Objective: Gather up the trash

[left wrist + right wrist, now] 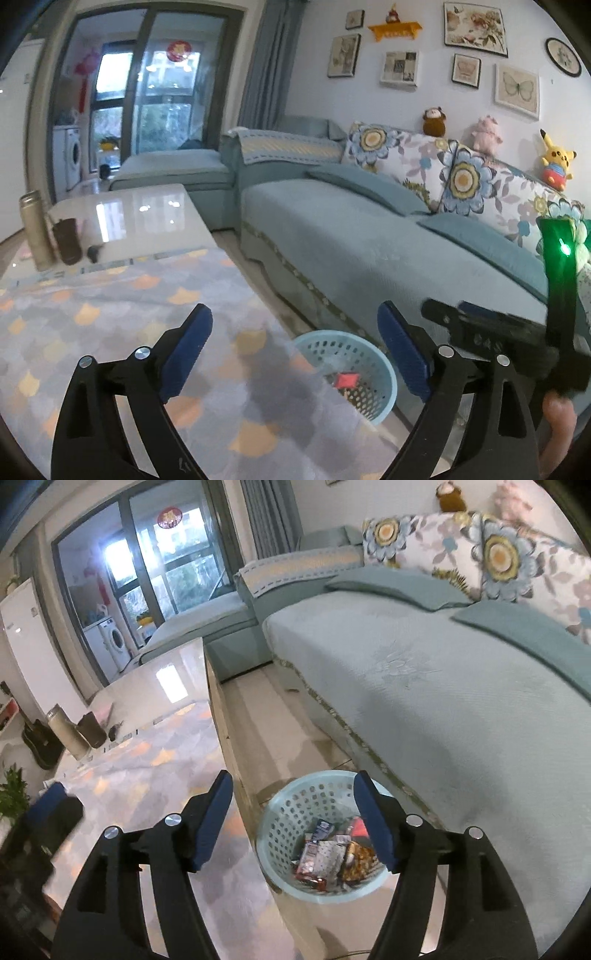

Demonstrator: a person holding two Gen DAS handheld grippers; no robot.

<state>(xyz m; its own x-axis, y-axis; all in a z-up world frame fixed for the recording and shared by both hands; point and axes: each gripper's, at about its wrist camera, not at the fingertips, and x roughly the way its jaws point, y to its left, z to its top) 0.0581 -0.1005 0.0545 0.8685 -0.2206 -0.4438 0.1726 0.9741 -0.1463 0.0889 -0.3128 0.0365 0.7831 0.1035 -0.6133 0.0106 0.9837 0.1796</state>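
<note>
Both grippers empty right now: my left gripper has its jaws spread wide over the patterned table cover, nothing between the blue pads, and my right gripper is likewise released, jaws apart, hanging above the floor gap between table and sofa. The light blue perforated basket sits on the floor just beside the table edge, near the sofa's base. It holds the trash: several crumpled wrappers and packets, one red-and-white, one brownish, a small blue-labelled one, a red piece at the right; I can't count them exactly. From the left wrist view only a red scrap shows through the basket. Judging by the cover, which shows no loose litter in either view, collection looks mostly or wholly done. Remaining on the table's far end: a metal flask, a dark cup and a small dark object beside it, too small to identify; I'd guess these are not trash, though the small one might be.
</note>
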